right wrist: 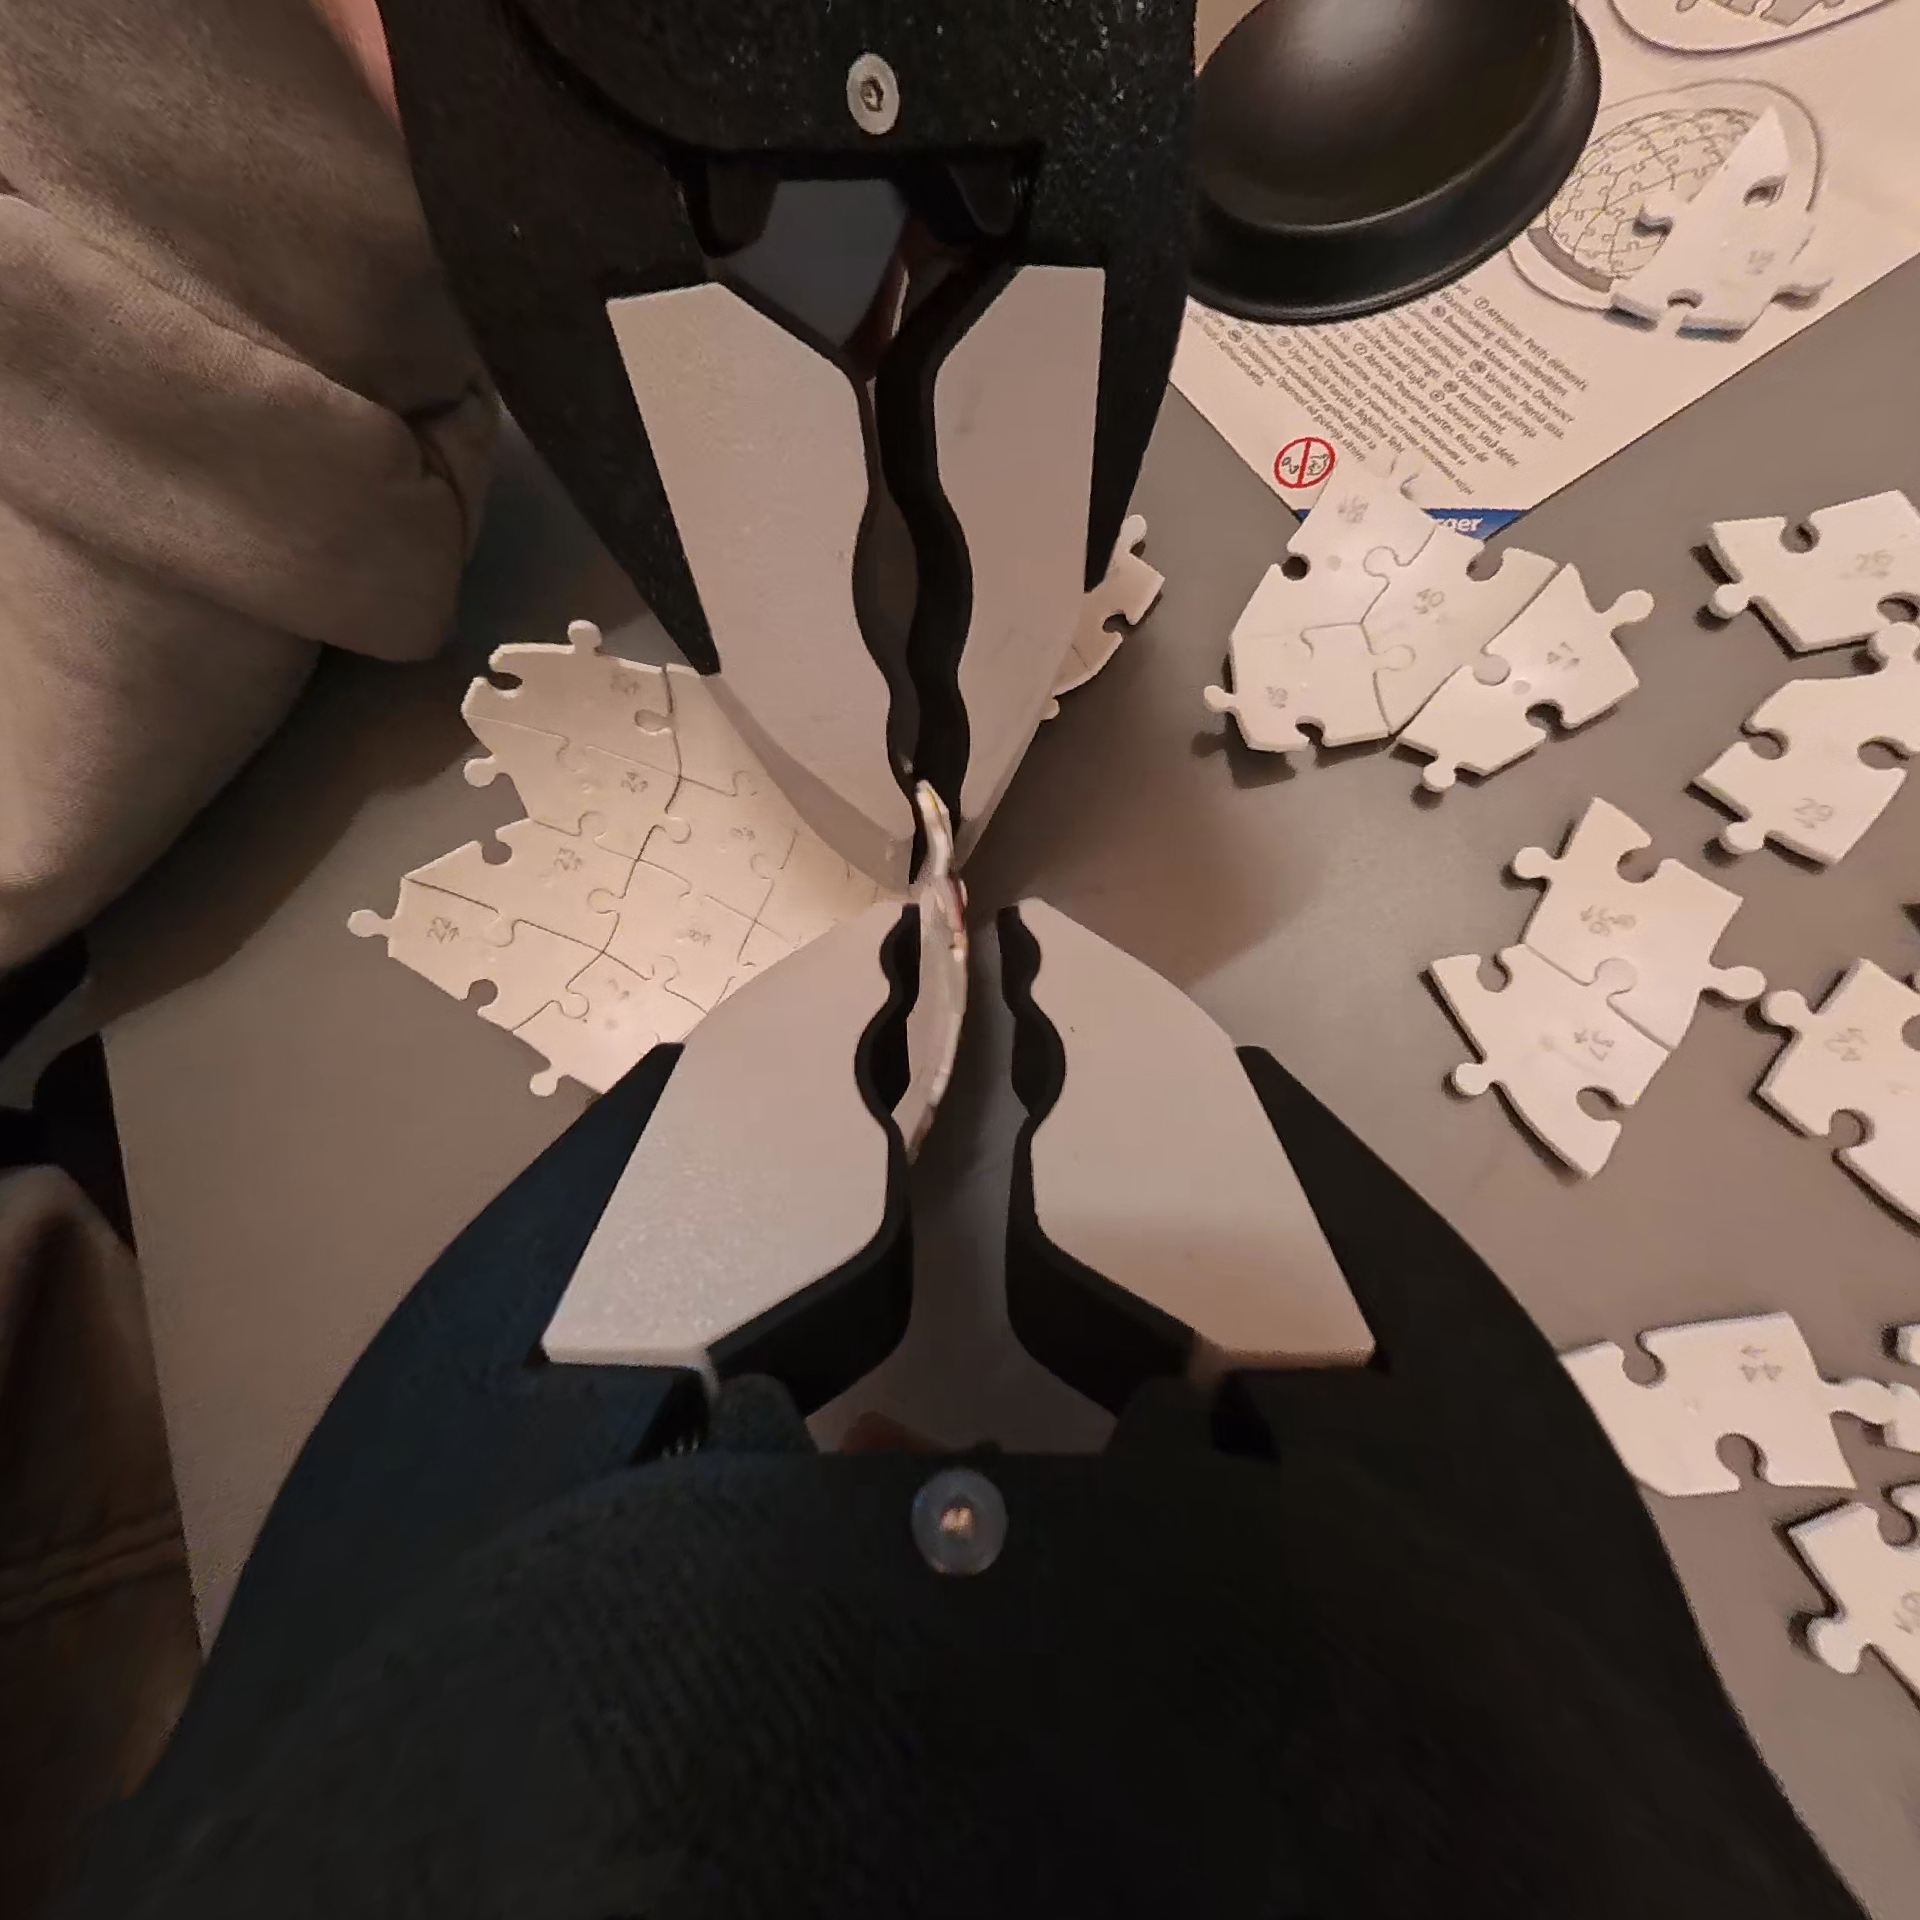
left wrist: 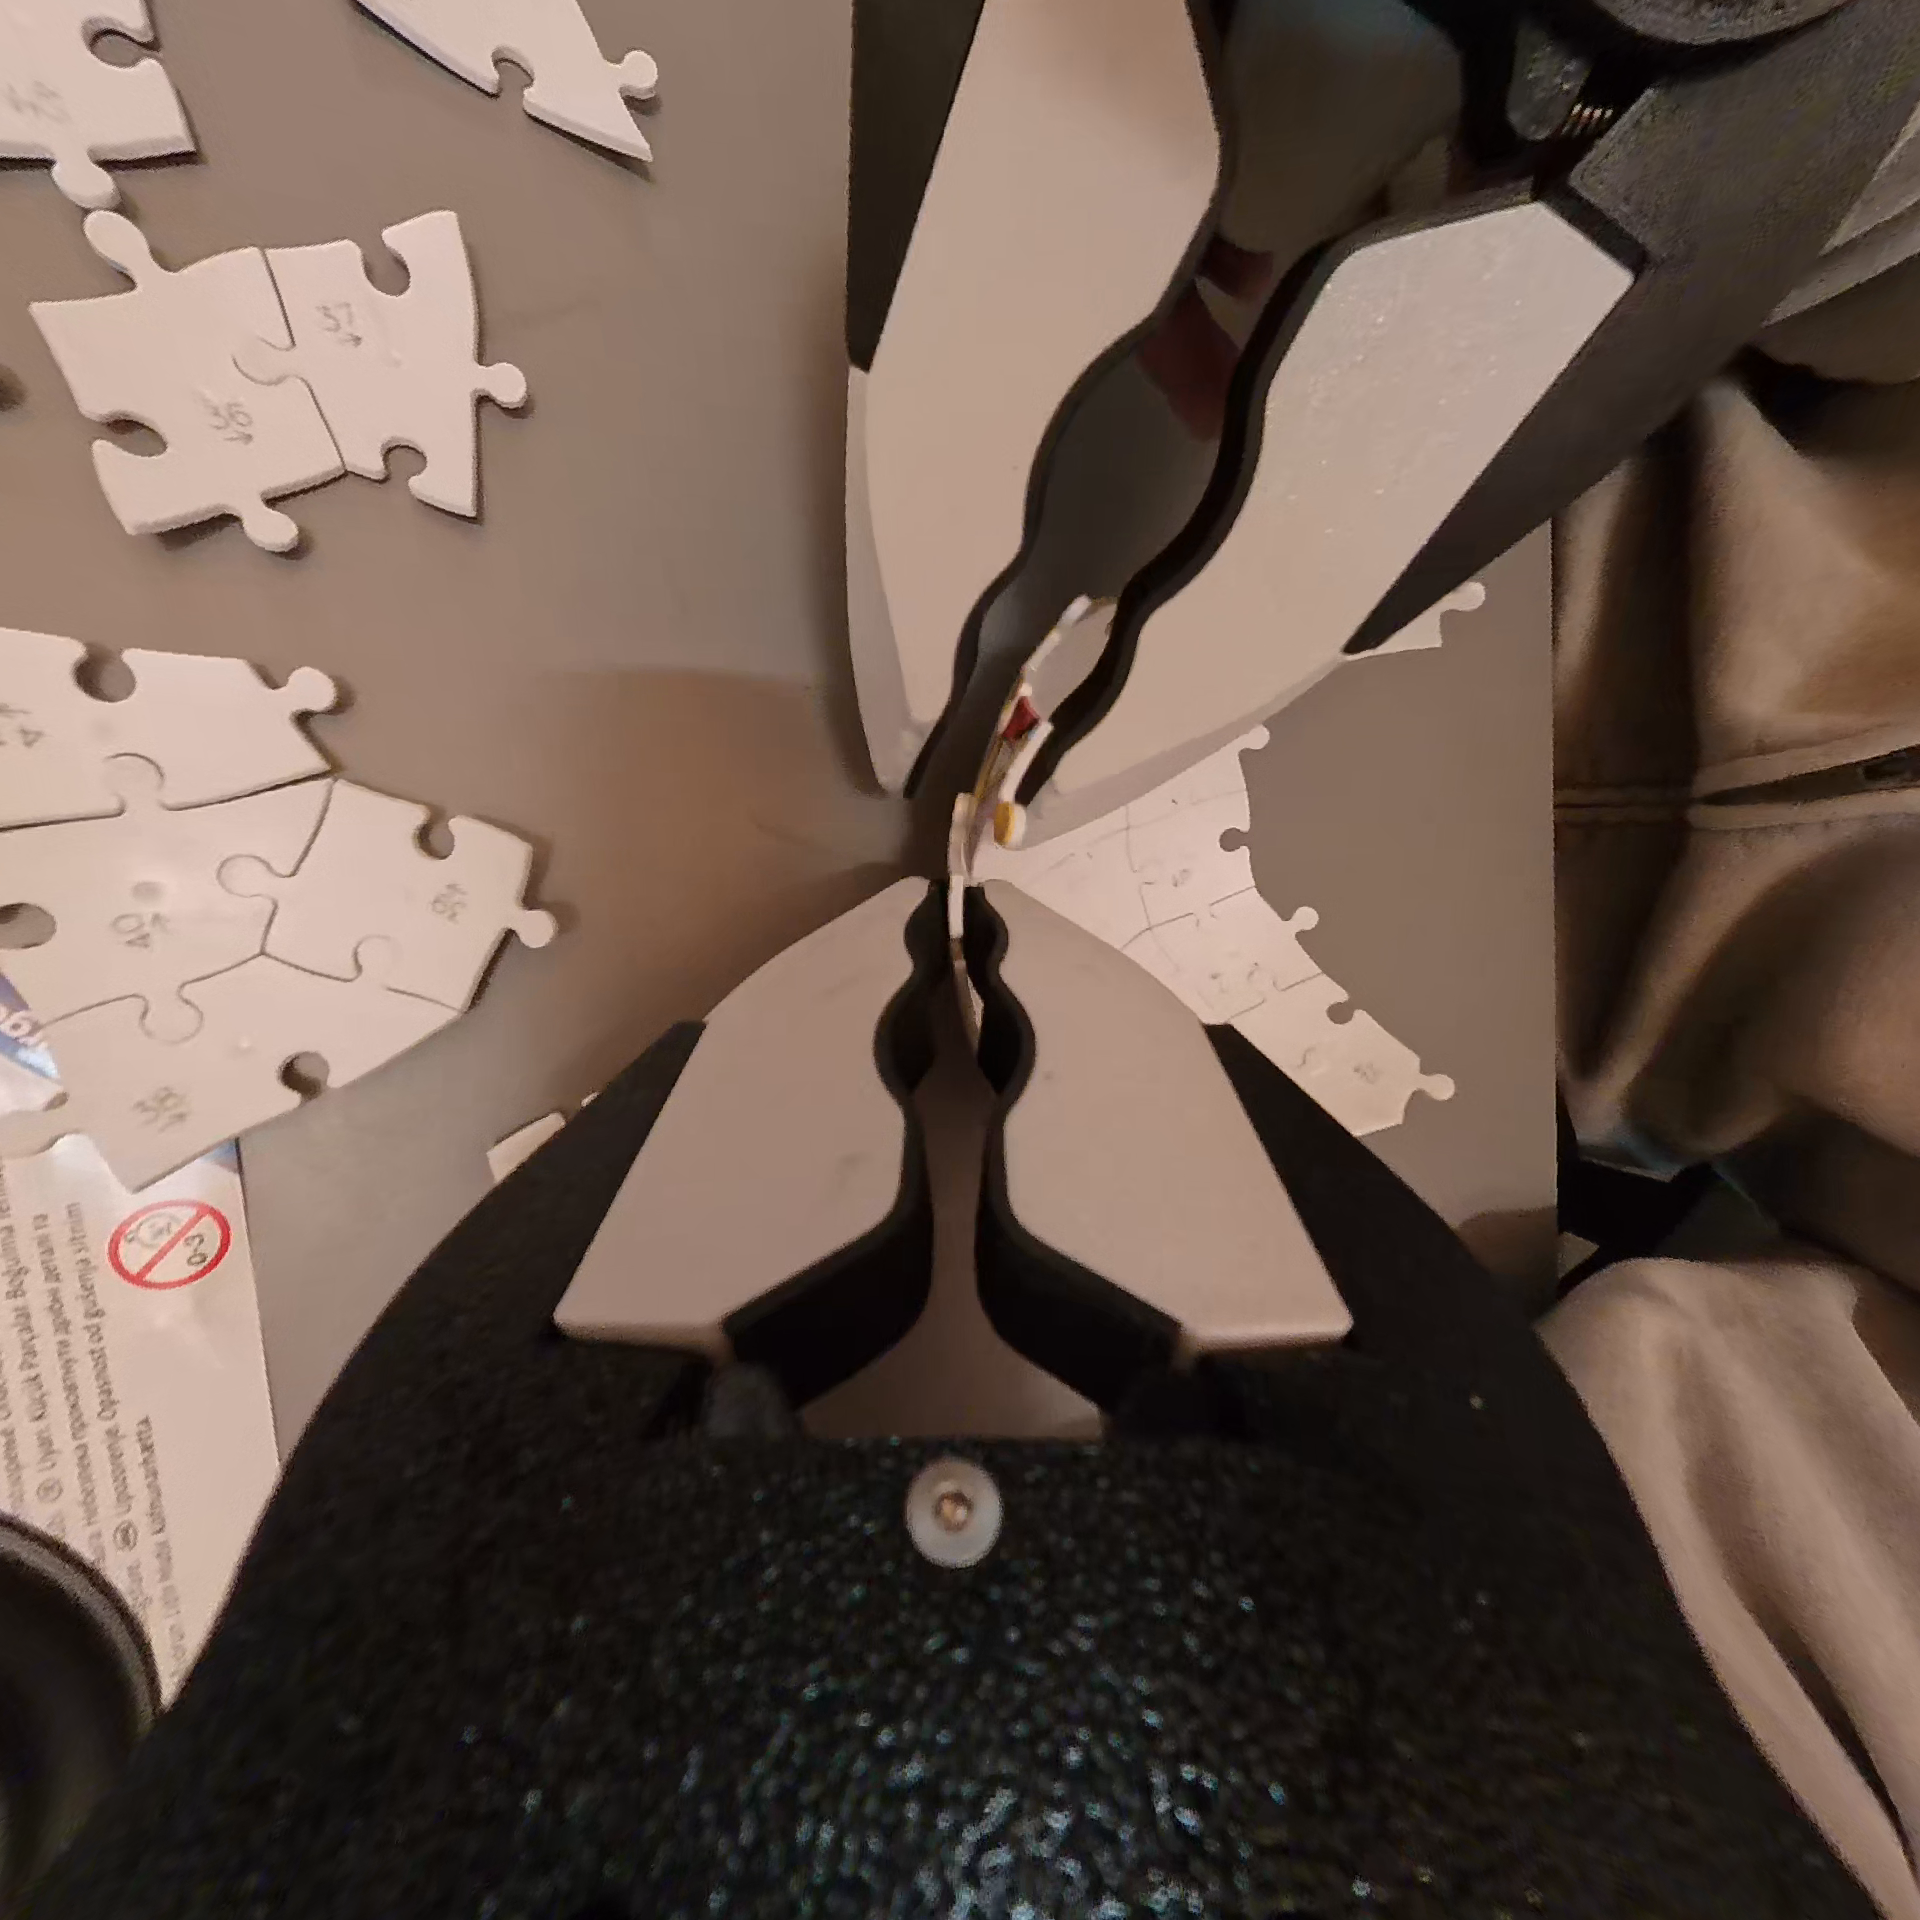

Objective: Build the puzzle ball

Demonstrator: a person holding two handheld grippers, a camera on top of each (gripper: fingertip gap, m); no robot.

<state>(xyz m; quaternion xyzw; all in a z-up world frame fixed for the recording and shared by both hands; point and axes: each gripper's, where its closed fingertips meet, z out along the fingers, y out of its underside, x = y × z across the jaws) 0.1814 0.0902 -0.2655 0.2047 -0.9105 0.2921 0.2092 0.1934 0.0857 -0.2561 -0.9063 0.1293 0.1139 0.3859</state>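
I am at the joining step: two curved puzzle pieces meet edge-on in the air between my tools, above the grey table [left wrist: 675, 582]. My left gripper [left wrist: 958, 914] is pressed together on the lower edge of one thin piece [left wrist: 961, 862]. My right gripper [right wrist: 961, 935] has its fingers a little apart in its own view, with a curved piece [right wrist: 940, 997] lying against one finger, so I cannot tell how firmly it pinches.

A built fan of pieces [right wrist: 613, 883] lies flat on the table just beneath. Loose clusters [right wrist: 1423, 644] sit well apart to one side, near the instruction sheet [right wrist: 1507, 343] and a black dome stand [right wrist: 1382, 145].

Next, I judge, the knob must line up with its socket, then a gentle push seats it without bending either piece.
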